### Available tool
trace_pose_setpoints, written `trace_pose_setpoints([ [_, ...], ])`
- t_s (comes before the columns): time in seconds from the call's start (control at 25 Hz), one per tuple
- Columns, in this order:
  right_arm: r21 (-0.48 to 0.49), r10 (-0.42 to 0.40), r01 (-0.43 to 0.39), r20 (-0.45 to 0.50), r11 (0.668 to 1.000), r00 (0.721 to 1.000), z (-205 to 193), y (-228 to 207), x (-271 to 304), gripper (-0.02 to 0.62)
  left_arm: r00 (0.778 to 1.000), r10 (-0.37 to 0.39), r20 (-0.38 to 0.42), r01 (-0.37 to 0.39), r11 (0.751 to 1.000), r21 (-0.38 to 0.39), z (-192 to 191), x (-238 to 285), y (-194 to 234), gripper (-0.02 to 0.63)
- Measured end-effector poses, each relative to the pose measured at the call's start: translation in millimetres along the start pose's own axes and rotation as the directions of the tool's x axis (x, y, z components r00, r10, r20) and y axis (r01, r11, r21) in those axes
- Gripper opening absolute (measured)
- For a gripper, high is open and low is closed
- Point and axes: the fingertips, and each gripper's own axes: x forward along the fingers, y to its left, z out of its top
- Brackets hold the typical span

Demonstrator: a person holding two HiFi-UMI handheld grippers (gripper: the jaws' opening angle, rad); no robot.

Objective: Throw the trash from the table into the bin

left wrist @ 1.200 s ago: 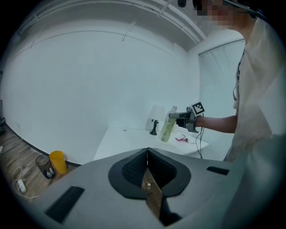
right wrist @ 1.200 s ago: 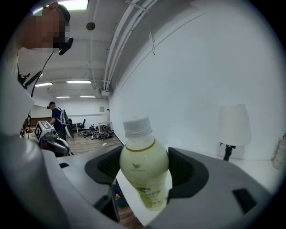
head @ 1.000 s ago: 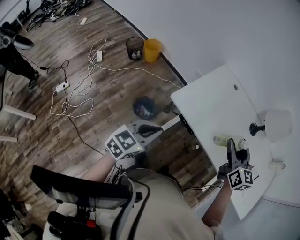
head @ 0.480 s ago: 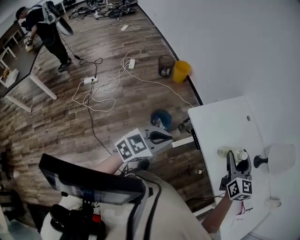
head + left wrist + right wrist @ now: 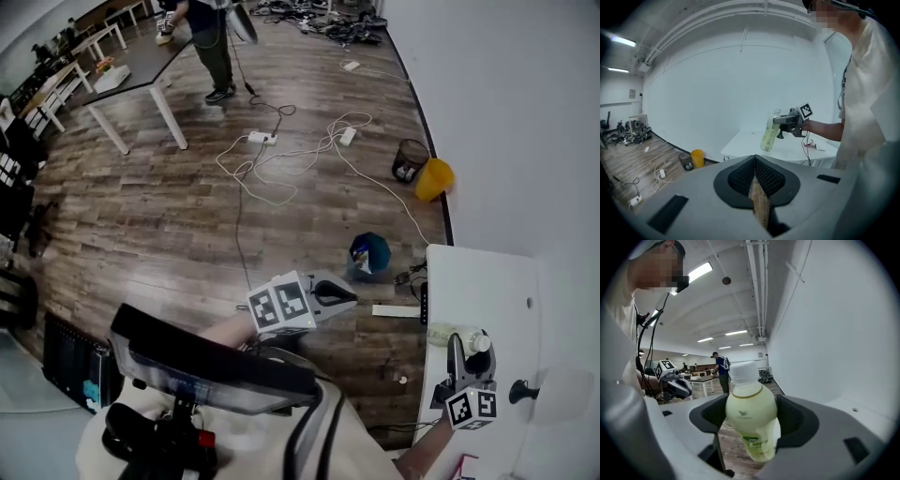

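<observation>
While right tongs [image 5: 458, 349] clamp the one bottle [image 5: 751, 423], left tongs [image 5: 754, 161] pressed together

Bottle [image 5: 750, 416] pale yellow, cap [image 5: 742, 370] white; bin [image 5: 433, 179] yellow; table [image 5: 487, 281] white.

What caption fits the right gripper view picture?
Right gripper clamps a pale, white-capped drink bottle.

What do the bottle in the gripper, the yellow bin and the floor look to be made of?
The bottle looks like thin translucent plastic: pale liquid shows through, with a white cap. The yellow bin is probably smooth plastic, one even colour. The floor shows wood-grain planks; solid wood or laminate, I can't tell.
</observation>
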Motion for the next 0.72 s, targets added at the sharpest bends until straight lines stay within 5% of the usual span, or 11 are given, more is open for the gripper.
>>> trace_pose_setpoints([
  [0.32, -0.044, 0.222, -0.222, -0.003, 0.974, 0.975, 7, 70, 69, 0.322, 0.982, 0.186, 0.012, -0.185, 0.981, -0.054, -19, -61, 25, 0.012],
  [0.72, -0.031, 0.288, -0.289, -0.036, 0.957, 0.957, 25, 159, 163, 0.322, 0.964, 0.26, 0.054, -0.254, 0.961, -0.109, -57, -153, 109, 0.012],
])
